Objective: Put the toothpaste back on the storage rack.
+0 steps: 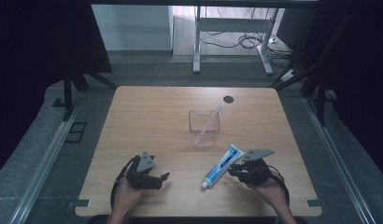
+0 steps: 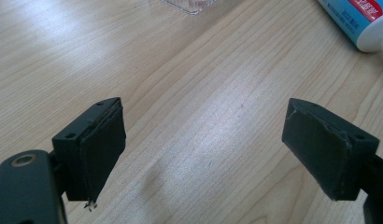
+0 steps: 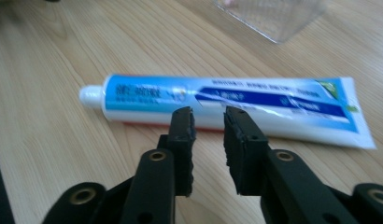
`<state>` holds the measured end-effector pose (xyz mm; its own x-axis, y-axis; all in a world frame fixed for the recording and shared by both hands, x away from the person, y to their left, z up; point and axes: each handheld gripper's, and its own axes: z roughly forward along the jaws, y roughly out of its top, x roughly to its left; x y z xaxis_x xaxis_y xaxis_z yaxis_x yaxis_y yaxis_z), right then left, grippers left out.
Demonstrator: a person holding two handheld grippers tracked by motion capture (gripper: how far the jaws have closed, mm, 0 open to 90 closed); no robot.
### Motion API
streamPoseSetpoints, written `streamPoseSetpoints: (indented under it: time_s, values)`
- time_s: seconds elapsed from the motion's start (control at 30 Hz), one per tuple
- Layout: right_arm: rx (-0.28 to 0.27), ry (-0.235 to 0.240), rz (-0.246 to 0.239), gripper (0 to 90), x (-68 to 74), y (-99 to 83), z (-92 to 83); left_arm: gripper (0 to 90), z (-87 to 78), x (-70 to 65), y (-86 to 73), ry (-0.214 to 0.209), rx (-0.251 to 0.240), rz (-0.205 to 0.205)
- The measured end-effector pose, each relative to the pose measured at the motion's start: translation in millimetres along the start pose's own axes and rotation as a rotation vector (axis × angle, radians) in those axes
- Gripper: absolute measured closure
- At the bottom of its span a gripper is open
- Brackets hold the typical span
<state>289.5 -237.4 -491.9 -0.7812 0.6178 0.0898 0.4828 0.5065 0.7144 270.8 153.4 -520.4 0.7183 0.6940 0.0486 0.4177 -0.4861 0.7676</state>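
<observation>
A blue and white toothpaste tube [image 1: 221, 166] [image 3: 255, 100] lies flat on the wooden table [image 1: 147, 121], its white cap towards the front edge. My right gripper [image 1: 232, 171] [image 3: 209, 116] hovers just beside the tube's middle. Its jaws stand close together with a narrow gap and nothing between them, the tips pointing at the tube. My left gripper [image 1: 164, 178] [image 2: 203, 144] rests low at the front left, jaws wide open over bare wood. The tube's cap end [image 2: 365, 25] shows at the top right of the left gripper view.
A clear plastic holder [image 1: 204, 128] [image 3: 273, 18] [image 2: 192, 4] stands at the table's middle with a pink toothbrush [image 1: 211, 120] leaning in it. A dark round hole [image 1: 228, 99] marks the far edge. Desk legs and cables stand on the floor beyond.
</observation>
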Motion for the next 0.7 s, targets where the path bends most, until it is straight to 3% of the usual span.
streamPoseSetpoints:
  time_s: [0.13,0.23,0.47,0.7]
  values:
    - [-0.010,0.038,0.043,86.6,2.5,7.1,10.2,13.8,-0.6,0.2,0.2,0.002,0.000,0.006]
    - [-0.010,0.055,0.048,89.8,7.4,12.4,17.5,13.8,-0.4,0.3,-0.1,0.002,0.001,0.005]
    - [0.003,0.074,-0.051,89.8,21.4,26.4,32.4,13.8,0.5,-0.8,0.3,0.003,0.011,0.018]
    - [0.060,0.086,-0.050,90.0,29.5,34.6,50.8,13.7,2.1,-0.6,-0.5,-0.012,0.032,0.013]
